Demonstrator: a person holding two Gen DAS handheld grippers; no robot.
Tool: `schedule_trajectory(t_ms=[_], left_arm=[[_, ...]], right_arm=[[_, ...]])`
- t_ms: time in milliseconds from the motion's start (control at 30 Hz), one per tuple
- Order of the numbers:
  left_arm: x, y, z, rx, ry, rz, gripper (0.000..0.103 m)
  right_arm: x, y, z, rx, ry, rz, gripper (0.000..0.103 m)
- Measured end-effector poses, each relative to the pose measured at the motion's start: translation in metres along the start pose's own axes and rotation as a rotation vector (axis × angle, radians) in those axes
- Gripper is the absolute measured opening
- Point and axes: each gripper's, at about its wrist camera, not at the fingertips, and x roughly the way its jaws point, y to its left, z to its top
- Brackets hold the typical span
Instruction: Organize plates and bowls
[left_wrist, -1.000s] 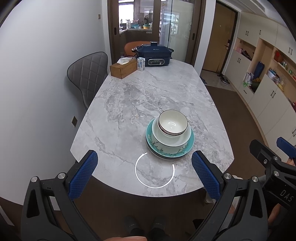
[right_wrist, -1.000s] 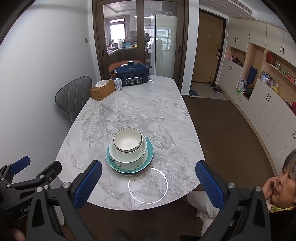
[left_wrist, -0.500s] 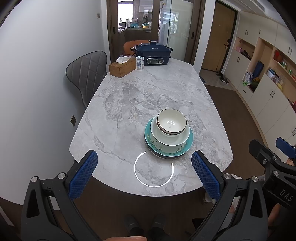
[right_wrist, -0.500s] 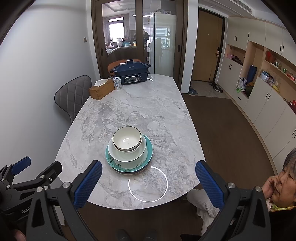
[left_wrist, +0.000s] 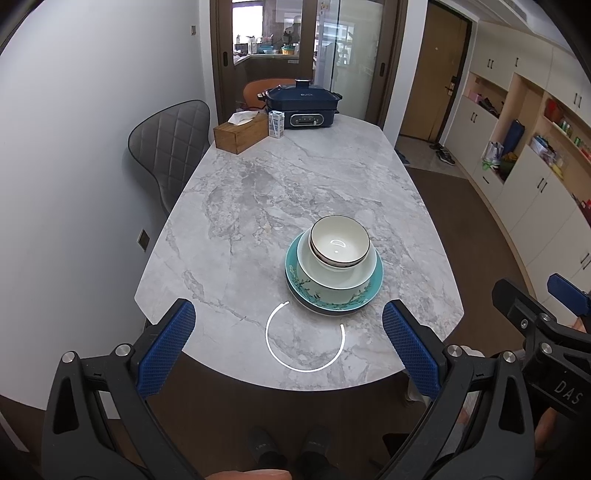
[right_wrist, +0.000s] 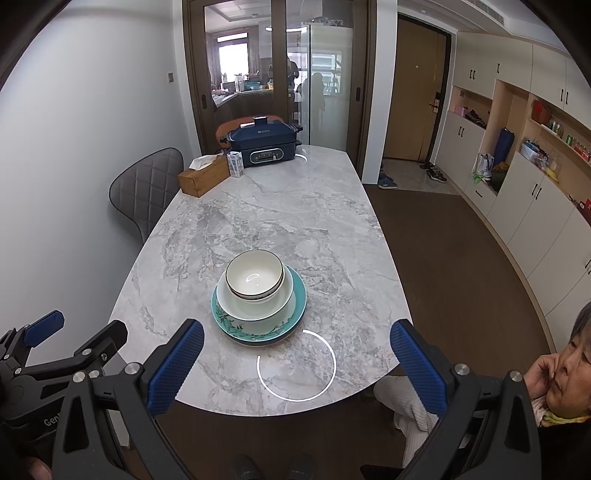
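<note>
Two handheld grippers hang with blue-padded fingers spread wide and nothing between them, both short of the near edge of a grey marble table (left_wrist: 280, 192). The left gripper (left_wrist: 288, 347) fills the bottom of its own view, while the right gripper (right_wrist: 297, 363) does the same in its own view. A stack of dishes sits toward the near end of the table, right of centre in the left view and just left of centre in the right view. At its base is a teal plate (left_wrist: 373, 286) with a branch pattern, resting on a darker plate whose rim barely shows. On it sits a wide pale bowl (left_wrist: 332, 278), and inside that a smaller dark-rimmed bowl (left_wrist: 340, 242), upright. At the far end of the table, in the upper middle of the frame, stand a navy electric cooker (left_wrist: 301, 105), a small carton (left_wrist: 276, 123) and a wooden tissue box (left_wrist: 240, 133). A grey quilted chair (left_wrist: 170, 147) stands at the table's left side. A seated person (right_wrist: 561, 373) appears at the lower right edge of the right view.
</note>
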Motion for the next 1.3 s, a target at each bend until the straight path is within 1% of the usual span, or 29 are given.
schedule_trajectory(t_ms=[133, 1300], left_arm=[[0.0013, -0.0002, -0.0001, 0.001, 0.005, -0.009, 0.103], [0.0057, 0.0007, 0.0013, 0.004, 0.005, -0.011, 0.102]], right_arm=[[0.0004, -0.0009, 0.0006, 0.001, 0.000, -0.001, 0.103], [0.0017, -0.0007, -0.0031, 0.002, 0.007, 0.000, 0.103]])
